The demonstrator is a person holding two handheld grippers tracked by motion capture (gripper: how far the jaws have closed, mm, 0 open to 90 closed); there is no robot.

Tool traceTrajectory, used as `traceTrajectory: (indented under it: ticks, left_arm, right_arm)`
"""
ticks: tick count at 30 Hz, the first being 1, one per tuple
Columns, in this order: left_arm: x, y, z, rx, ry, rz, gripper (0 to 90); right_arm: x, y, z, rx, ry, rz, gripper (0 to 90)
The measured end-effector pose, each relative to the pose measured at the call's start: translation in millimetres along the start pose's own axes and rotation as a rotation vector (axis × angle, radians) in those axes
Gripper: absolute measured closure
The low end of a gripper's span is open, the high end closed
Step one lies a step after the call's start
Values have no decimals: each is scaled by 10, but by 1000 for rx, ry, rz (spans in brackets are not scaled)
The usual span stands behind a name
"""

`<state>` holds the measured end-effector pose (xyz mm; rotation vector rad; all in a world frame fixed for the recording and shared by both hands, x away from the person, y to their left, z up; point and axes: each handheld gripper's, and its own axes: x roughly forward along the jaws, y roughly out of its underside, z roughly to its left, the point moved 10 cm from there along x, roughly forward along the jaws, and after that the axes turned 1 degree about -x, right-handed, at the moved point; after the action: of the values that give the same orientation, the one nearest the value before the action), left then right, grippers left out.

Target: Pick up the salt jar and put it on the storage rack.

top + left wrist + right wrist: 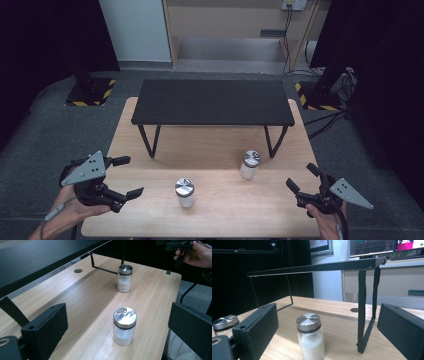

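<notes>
Two glass jars with silver lids, each part-filled with white powder, stand upright on the wooden counter (150, 220), well apart from each other. The nearer jar (185, 192) sits toward the front middle; the farther jar (249, 164) stands to its right, close to the right-hand leg of the black shelf (212, 102) that spans the back of the counter. My left claw (127, 176) hovers at the counter's left edge, jaws spread wide and holding nothing, lined up on the nearer jar. My right claw (302, 177) hangs at the right edge, likewise released, its jaws framing the farther jar from a distance.
</notes>
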<state>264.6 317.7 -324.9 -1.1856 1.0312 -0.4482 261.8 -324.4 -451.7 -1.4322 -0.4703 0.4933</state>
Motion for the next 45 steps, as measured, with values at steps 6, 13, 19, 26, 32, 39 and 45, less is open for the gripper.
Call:
traceTrajectory:
  ticks: [6,13,19,26,32,39,45]
  left_arm:
    - [109,33,-15,2,7,17,12]
    - [205,69,-27,4,10,37,12]
    - [288,101,-41,8,14,52,14]
    - [374,129,-50,14,16,65,13]
    - [452,149,-58,18,22,79,13]
    - [562,188,-77,19,32,89,13]
    - [663,222,-85,22,38,104,13]
  right_arm:
    - [-3,-3,2,-1,0,-2,38]
    - [-6,-5,-1,0,-3,-3,39]
    - [-2,-4,2,0,-4,-1,40]
    - [-3,-3,-2,0,-3,1,41]
    - [-4,-4,-2,1,-3,-1,41]
    - [-4,-7,1,0,-7,-2,42]
    - [-5,-6,-1,1,-6,-3,42]
